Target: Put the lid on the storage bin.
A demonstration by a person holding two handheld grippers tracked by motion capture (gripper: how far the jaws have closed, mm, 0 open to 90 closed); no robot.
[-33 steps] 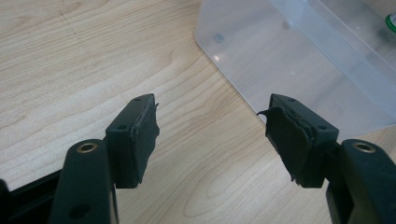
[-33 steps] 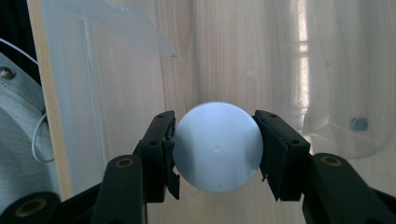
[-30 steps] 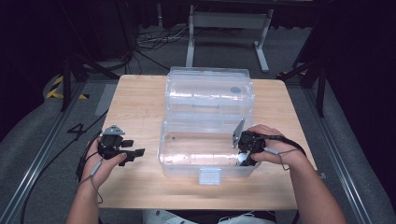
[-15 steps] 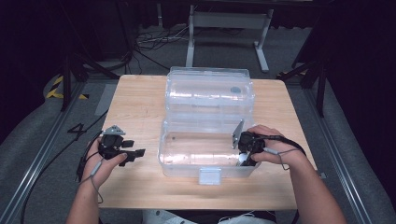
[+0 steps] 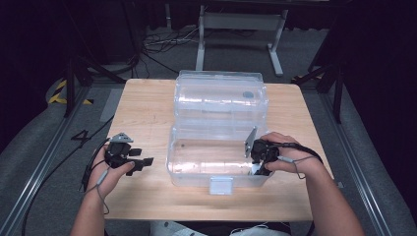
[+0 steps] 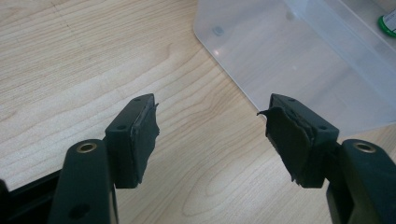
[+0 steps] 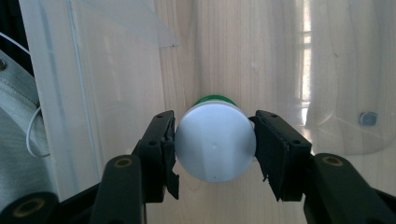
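Note:
A clear plastic box (image 5: 216, 179) stands open in the middle of the wooden table (image 5: 147, 108), its lid (image 5: 221, 96) folded back behind it. My right gripper (image 5: 256, 164) reaches into the box at its right end. In the right gripper view its pads (image 7: 166, 140) press on both sides of a white bottle with a green far end (image 7: 215, 147), seen end-on; the gripper (image 7: 212, 119) is shut on it. My left gripper (image 5: 145, 161) hovers over the table left of the box. Its jaws stand wide apart with nothing between them (image 6: 210, 116), and the box's corner (image 6: 289, 60) lies ahead of them.
The table's front edge (image 5: 206, 216) is close to the person's arms. Dark floor with cables (image 5: 157, 44) and a metal stand (image 5: 241, 22) lies beyond the far edge. A cable trails from each gripper. Bare wood shows left of the box.

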